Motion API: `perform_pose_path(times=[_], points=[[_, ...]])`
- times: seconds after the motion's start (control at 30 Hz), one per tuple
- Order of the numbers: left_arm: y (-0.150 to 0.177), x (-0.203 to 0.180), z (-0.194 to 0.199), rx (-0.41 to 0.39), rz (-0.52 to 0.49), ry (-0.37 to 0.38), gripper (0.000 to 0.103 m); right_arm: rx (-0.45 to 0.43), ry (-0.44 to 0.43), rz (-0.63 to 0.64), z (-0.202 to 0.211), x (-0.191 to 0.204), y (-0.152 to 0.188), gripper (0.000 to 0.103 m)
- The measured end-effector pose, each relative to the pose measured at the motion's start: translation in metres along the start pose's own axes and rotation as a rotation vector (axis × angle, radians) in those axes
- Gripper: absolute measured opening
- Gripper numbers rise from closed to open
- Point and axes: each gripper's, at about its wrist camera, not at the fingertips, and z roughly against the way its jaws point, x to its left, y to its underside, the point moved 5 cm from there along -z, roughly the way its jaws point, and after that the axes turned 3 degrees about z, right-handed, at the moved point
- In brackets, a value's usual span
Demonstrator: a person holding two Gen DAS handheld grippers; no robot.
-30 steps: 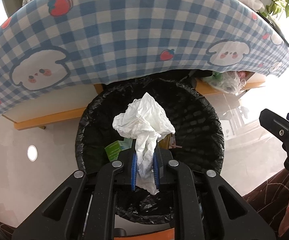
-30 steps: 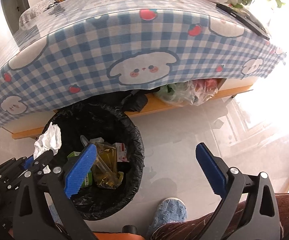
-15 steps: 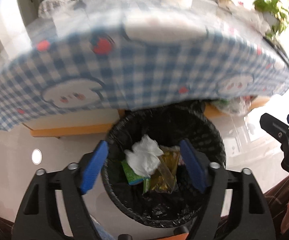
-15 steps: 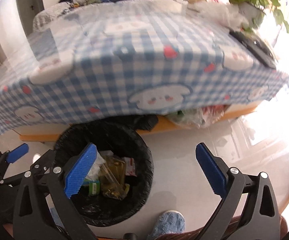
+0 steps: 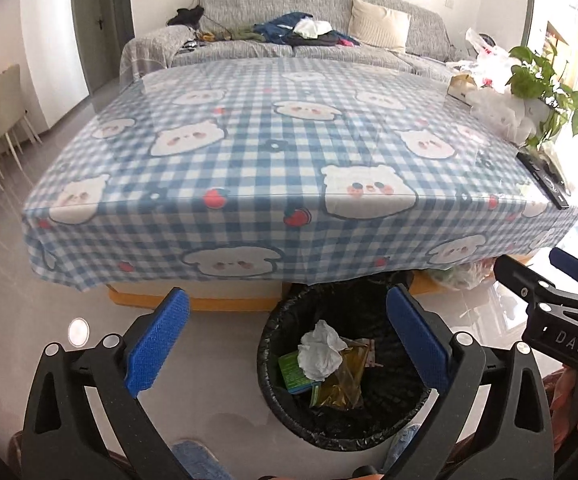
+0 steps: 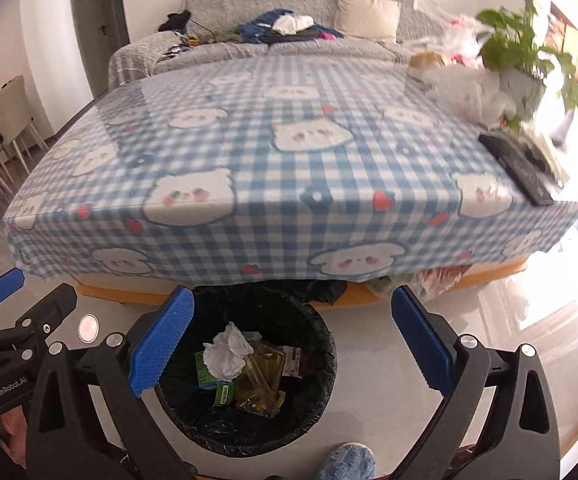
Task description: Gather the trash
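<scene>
the left gripper (image 5: 287, 336) has just been spreading its fingers (image 5: 157, 344) and they stand wide, nothing between them. the right gripper (image 6: 293, 340) gapes wide too, empty. both hang above the black-lined bin (image 6: 325, 364) on the floor. the crumpled white tissue (image 5: 321, 350) lies inside on top of a yellowish bag (image 5: 343, 384) and a green carton (image 5: 291, 374). beyond is the surface under a blue checked cloth (image 5: 273, 160), a remote (image 6: 517, 168) at its right edge.

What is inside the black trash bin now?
The trash bin holds a crumpled white tissue, a green carton and a yellowish plastic bag; anything underneath is covered.
</scene>
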Motion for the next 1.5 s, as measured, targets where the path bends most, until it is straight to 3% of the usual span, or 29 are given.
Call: perform_pose_path(times=[0.27, 1.5], points=[[0.007, 0.008, 0.006, 0.027, 0.011, 0.0, 0.097, -0.017, -0.013, 0.038, 0.022, 0.011, 0.004, 0.095], [0.012, 0.007, -0.006, 0.051, 0.002, -0.014, 0.097, 0.013, -0.004, 0.044, 0.009, 0.014, 0.009, 0.095]])
